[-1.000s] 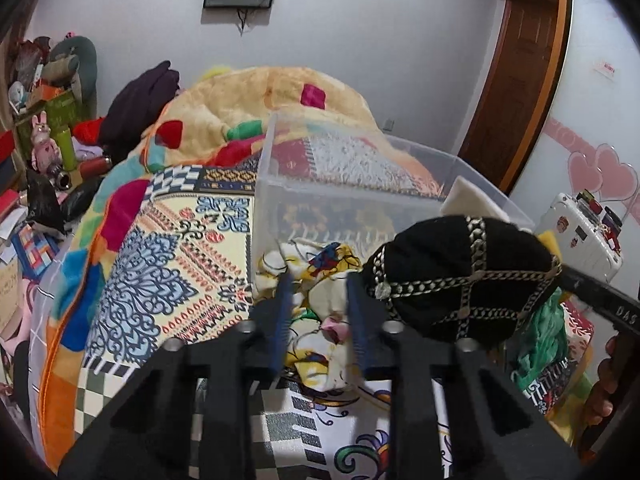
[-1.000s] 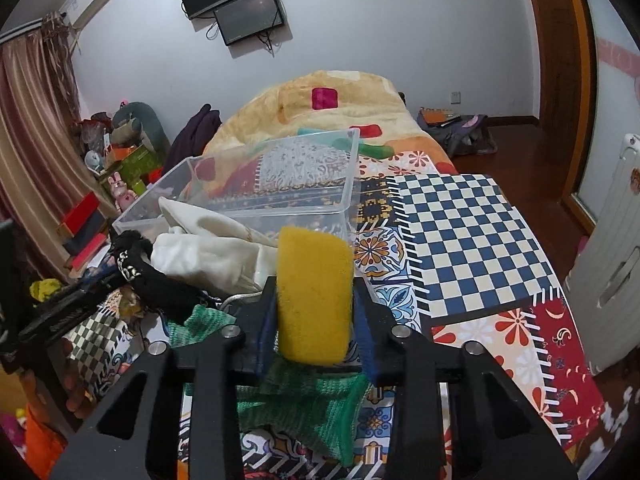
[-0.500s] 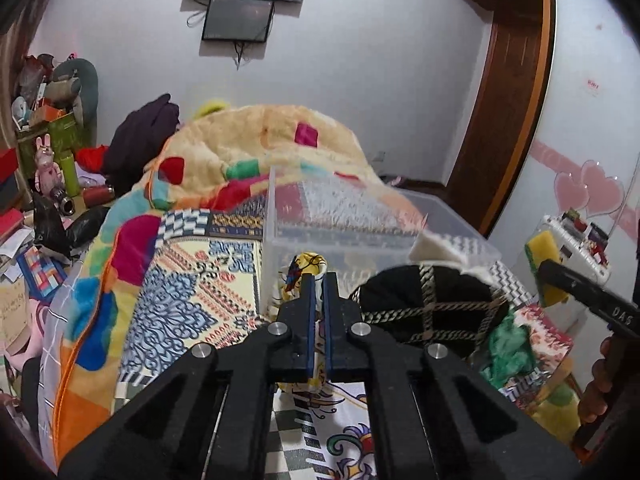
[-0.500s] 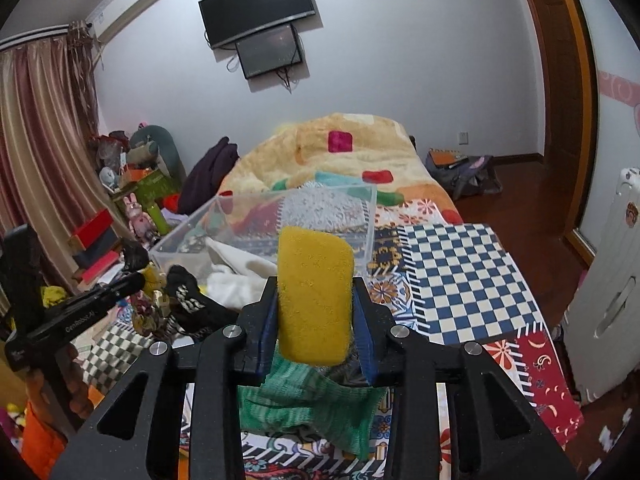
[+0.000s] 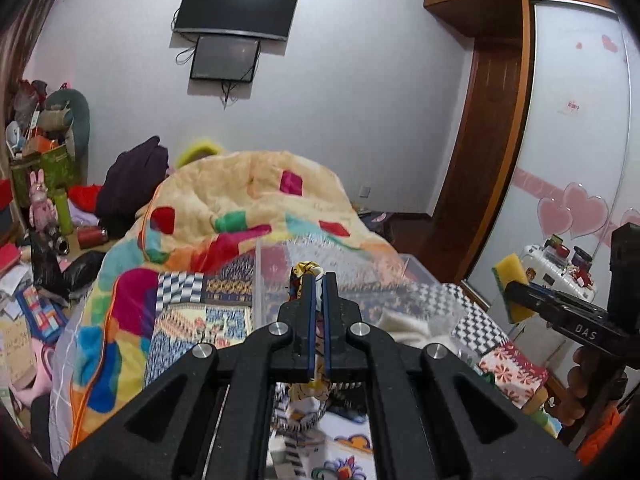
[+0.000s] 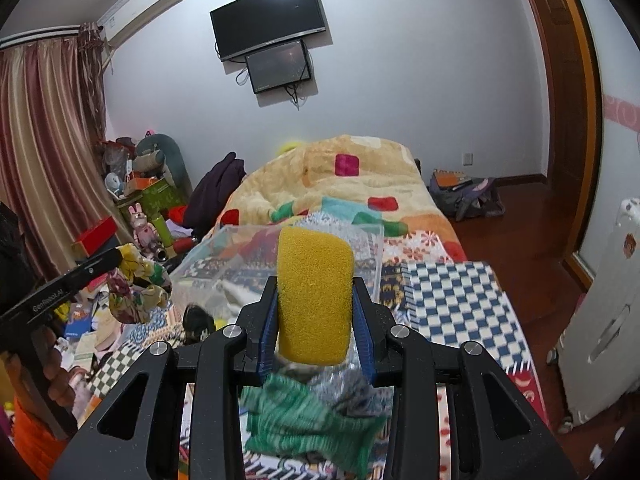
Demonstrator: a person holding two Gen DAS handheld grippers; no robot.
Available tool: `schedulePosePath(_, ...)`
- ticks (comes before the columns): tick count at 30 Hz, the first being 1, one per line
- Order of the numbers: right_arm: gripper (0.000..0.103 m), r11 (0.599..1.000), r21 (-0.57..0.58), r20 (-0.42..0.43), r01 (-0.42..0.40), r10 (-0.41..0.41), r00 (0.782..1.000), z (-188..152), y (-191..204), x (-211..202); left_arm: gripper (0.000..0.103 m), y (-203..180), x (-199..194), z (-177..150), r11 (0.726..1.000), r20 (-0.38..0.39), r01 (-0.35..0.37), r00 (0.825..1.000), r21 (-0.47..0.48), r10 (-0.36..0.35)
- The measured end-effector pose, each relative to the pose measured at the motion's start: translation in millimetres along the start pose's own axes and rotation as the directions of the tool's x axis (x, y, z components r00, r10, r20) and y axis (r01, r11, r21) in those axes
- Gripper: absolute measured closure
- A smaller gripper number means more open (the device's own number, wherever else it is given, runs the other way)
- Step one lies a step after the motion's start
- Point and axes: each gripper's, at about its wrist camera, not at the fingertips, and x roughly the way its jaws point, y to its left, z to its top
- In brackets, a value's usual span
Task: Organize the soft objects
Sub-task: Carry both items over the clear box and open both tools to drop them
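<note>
A second ago the left gripper (image 5: 316, 286) stood open over the patterned cloth (image 5: 306, 276) lying on the bed; now its jaws are pinched nearly together on that cloth, which has come up off the quilt (image 5: 188, 328) and, in the right wrist view, dangles as a crumpled bundle at the left middle of the frame. The right gripper (image 6: 314, 312) holds the yellow sponge (image 6: 314, 296) at a medium width, unchanged, though it has risen, and the clear bin (image 6: 360, 240) now sits just behind the sponge at frame centre. So both hands are loaded and lifted (the green knit (image 6: 304, 412) is left lying at lower centre), and dropping both into the bin looks like the next step. A white cloth (image 5: 408, 322) already rests inside it.
</note>
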Motion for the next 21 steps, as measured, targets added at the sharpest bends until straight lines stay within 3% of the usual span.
schedulePosePath(11, 0.072, 0.997, -0.068, -0.07, 0.032, -0.036, 0.997, 26, 11, 51, 0.101, 4, 49, 29, 0.999, -0.011, -0.013, 1.0, 0.036, 0.014)
schedulePosePath(21, 0.072, 0.996, -0.087, -0.246, 0.021, -0.042, 0.968, 22, 9, 106, 0.101, 10, 114, 13, 0.999, -0.164, -0.02, 0.986, 0.046, 0.027)
